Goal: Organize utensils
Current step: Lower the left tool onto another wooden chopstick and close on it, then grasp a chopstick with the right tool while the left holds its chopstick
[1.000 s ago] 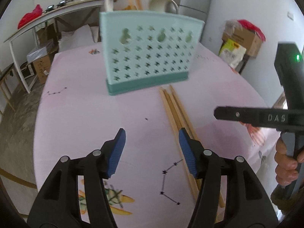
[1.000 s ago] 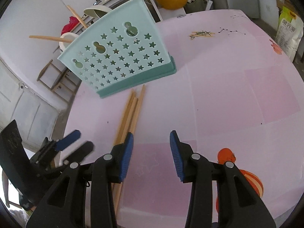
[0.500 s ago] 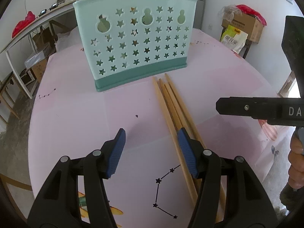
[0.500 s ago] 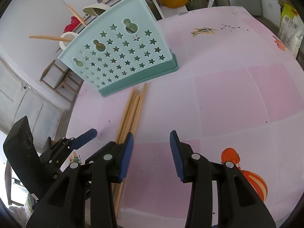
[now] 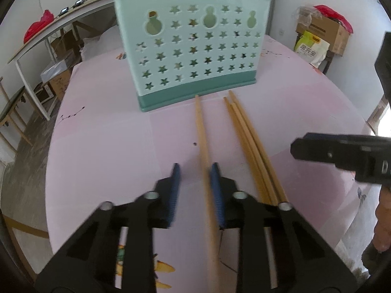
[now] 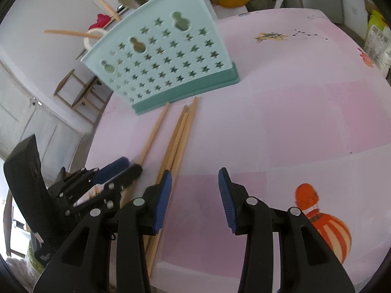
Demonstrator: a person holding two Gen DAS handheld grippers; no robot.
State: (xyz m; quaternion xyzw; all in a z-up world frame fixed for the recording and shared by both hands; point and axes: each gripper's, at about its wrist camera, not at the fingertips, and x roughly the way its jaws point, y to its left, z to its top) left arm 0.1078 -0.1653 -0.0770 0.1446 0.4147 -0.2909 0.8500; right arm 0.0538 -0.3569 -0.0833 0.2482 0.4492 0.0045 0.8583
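A mint-green utensil holder (image 5: 195, 53) with star cut-outs stands upright on the pink table; it also shows in the right wrist view (image 6: 161, 63). One wooden chopstick (image 5: 201, 131) lies apart from three others (image 5: 246, 134), its far tip at the holder's base. My left gripper (image 5: 195, 185) is closing around this single chopstick: the stick lies against the right pad, and a gap remains at the left pad. The right wrist view shows the same left gripper (image 6: 127, 168) at the single chopstick (image 6: 152, 136). My right gripper (image 6: 194, 195) is open with nothing between its pads, its left finger over the three chopsticks (image 6: 179, 136).
The round table has a pink cloth (image 5: 110, 146) with cartoon prints. Its near edge runs just below my right gripper. A finger of my right gripper (image 5: 317, 149) and a person's hand (image 5: 382, 224) sit at the right. Cardboard boxes (image 5: 325, 31), a white bench (image 5: 48, 34) and a wooden chair (image 6: 80, 90) surround it.
The left gripper's jaws have narrowed around one chopstick, which now lies apart to the left of the other three. The holder looks closer in the left wrist view. The right gripper has stayed put.
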